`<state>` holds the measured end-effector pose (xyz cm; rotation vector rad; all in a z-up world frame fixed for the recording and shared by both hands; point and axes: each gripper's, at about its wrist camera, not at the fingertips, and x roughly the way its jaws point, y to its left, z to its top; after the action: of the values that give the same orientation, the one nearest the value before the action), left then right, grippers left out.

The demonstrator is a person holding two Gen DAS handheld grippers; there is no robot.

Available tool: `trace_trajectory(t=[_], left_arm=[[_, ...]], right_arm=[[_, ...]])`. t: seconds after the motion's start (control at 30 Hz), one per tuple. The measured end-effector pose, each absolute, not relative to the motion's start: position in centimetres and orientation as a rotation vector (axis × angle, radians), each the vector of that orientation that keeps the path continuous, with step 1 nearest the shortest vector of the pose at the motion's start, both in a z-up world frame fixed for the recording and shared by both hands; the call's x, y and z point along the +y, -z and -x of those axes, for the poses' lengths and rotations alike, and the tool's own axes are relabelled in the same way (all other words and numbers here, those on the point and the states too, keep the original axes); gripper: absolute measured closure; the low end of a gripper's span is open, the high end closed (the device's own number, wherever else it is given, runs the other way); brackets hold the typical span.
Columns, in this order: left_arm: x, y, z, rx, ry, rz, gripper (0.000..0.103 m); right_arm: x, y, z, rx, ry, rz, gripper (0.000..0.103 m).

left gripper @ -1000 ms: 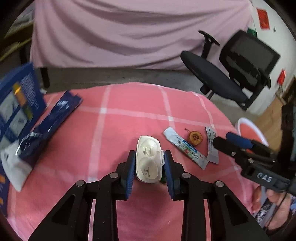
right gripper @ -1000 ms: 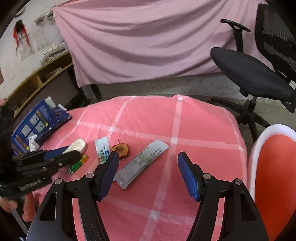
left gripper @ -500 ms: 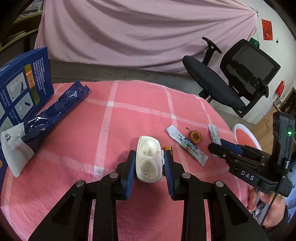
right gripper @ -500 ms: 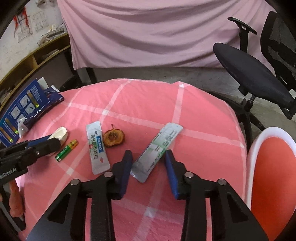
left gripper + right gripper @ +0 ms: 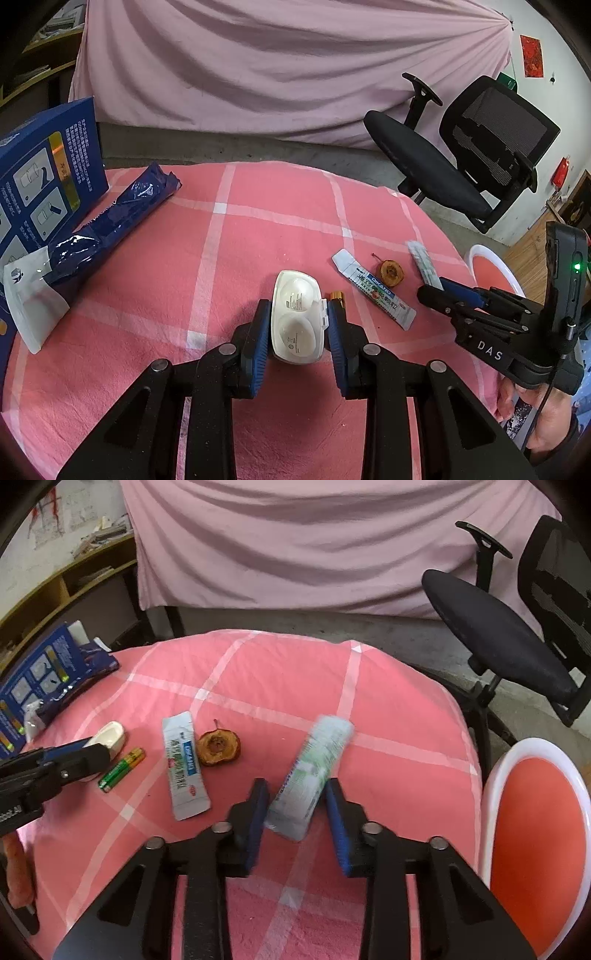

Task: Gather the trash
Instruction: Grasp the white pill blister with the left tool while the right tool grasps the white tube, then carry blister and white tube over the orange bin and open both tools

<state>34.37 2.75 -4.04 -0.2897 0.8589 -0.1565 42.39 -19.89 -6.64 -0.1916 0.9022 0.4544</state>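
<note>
My left gripper (image 5: pixel 297 325) is shut on a white plastic case (image 5: pixel 297 317), held just over the pink checked tablecloth (image 5: pixel 221 258). My right gripper (image 5: pixel 295 812) is shut on a long silver-green sachet (image 5: pixel 312 771), which is tilted up and blurred; it also shows in the left wrist view (image 5: pixel 424 264). On the cloth lie a white-blue sachet (image 5: pixel 183 764), a dried brown fruit slice (image 5: pixel 218 747) and a green battery (image 5: pixel 122 770).
A blue box (image 5: pixel 40 177) and a dark blue wrapper (image 5: pixel 107 221) lie at the table's left. A white-rimmed red bin (image 5: pixel 535 834) stands at the right of the table. A black office chair (image 5: pixel 517 635) stands behind it. A pink curtain hangs at the back.
My right gripper closed on the silver-green sachet and lifted its near end off the cloth. My left gripper kept hold of the white case and drew back slightly.
</note>
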Motion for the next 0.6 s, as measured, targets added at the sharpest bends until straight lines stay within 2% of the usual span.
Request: trace_trajectory(t=[0.13,0.3,0.6], left_arm=[[2.9,3.8,-33.8,0.830,0.145,0.292,0.077],[3.7,2.1,-31.4,0.690,0.111,0.321,0.077],[1.4,-1.0,-27.5,0.480,0.104,0.302,0.077]], right_arm=[[-20.5,6.2,-42.2,0.881,-0.493,0.146,0.083],[-20.4,4.7,-40.5,0.777,-0.539,0.145,0.084],[-22.2,0.3,-33.6,0.360,-0.555,0.145,0.083]])
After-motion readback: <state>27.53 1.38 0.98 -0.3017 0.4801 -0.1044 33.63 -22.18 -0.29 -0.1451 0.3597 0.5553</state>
